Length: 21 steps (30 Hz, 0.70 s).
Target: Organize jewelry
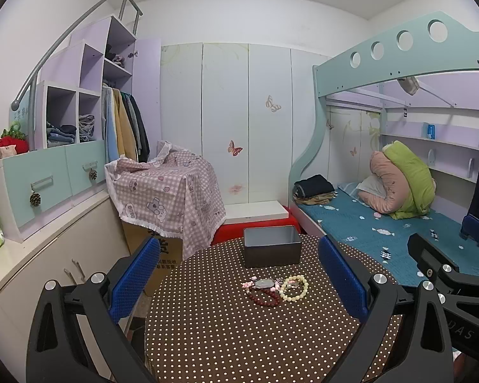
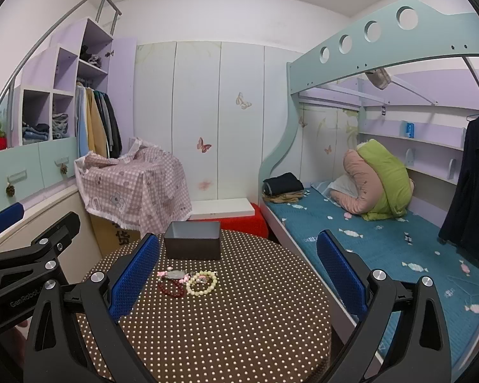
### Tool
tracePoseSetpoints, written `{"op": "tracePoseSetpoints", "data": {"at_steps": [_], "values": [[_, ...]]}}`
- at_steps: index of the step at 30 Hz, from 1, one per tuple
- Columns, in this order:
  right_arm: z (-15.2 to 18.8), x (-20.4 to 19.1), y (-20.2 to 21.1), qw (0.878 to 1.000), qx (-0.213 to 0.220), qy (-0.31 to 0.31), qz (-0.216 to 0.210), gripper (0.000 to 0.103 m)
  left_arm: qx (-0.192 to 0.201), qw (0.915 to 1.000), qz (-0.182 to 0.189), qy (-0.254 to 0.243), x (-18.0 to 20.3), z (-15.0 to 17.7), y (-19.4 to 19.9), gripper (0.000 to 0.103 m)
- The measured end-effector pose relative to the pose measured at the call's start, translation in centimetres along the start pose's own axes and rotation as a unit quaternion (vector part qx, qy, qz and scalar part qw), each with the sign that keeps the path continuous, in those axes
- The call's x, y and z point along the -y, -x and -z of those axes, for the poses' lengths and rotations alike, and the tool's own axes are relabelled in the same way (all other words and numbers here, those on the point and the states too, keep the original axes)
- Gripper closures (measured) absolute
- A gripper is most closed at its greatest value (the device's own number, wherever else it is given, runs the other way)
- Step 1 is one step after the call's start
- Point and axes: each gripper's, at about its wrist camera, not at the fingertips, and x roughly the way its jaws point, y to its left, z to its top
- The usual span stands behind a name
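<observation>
Left claw: the left claw [image 1: 239,274] is spread wide, its blue pads [image 1: 134,279] well apart, holding nothing, raised above the near part of the surface [image 1: 207,335].
Right claw: the right claw [image 2: 236,274] is equally wide apart and empty, level beside the left one and aimed the same way.
Hidden: the hands holding both claws are out of frame; the near edge of the surface is cut off by the claw bodies.
Hard to make out: a pinkish piece with a grey stone [image 1: 263,283] overlaps the bracelets; its form is unclear.
Jewelry: a cream bead bracelet [image 1: 293,288] and a dark red bead bracelet [image 1: 265,298] lie touching near the middle of the surface.
Box: an open grey box [image 1: 272,245] stands at the far edge, apart from the jewelry.
</observation>
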Motion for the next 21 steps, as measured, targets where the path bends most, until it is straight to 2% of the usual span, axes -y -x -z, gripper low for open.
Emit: {"op": "tracePoseSetpoints", "data": {"at_steps": [21], "values": [[-0.23,0.65,0.36,1.000,0.001,-0.007,-0.002,0.007,-0.003,1.0000,0.000,-0.003,0.36,-0.42,0.24,0.007]]}}
